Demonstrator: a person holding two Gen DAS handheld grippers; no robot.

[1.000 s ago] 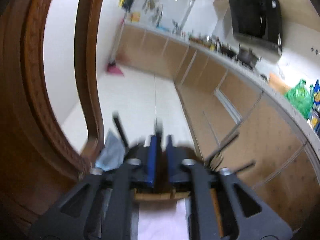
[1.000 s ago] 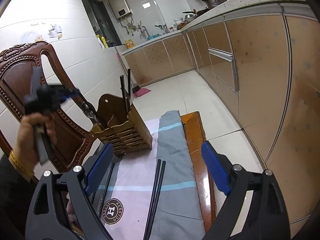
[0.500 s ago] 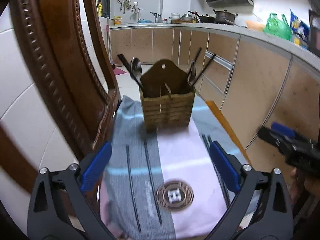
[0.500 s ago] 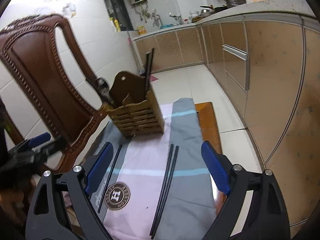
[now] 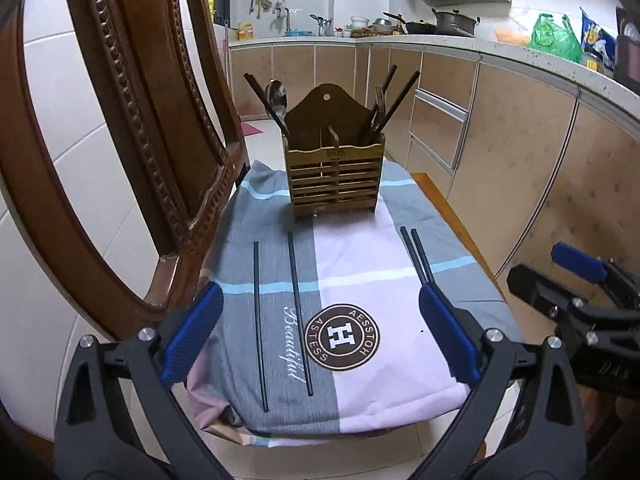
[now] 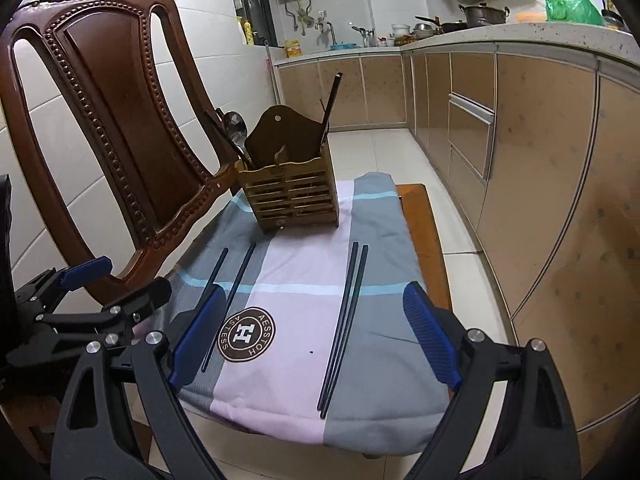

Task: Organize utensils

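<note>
- Left gripper (image 5: 320, 334): jaws spread wide, nothing held, at the near edge of the cloth (image 5: 360, 248).
- Right gripper (image 6: 314, 334): jaws likewise wide apart and empty.
- Left pair of chopsticks (image 5: 296, 314): two thin black rods lying apart, long axes pointing toward the utensil holder (image 5: 335, 172).
- Right pair of chopsticks (image 6: 344, 324): side by side, almost touching, also pointing toward the holder.
- Cloth: smooth grey, pink and blue fabric with a round brown logo.
- Utensil holder: slatted wood box at the far end of the cloth, with a spoon (image 5: 276, 96), a fork (image 5: 379, 98) and chopsticks leaning outward.
</note>
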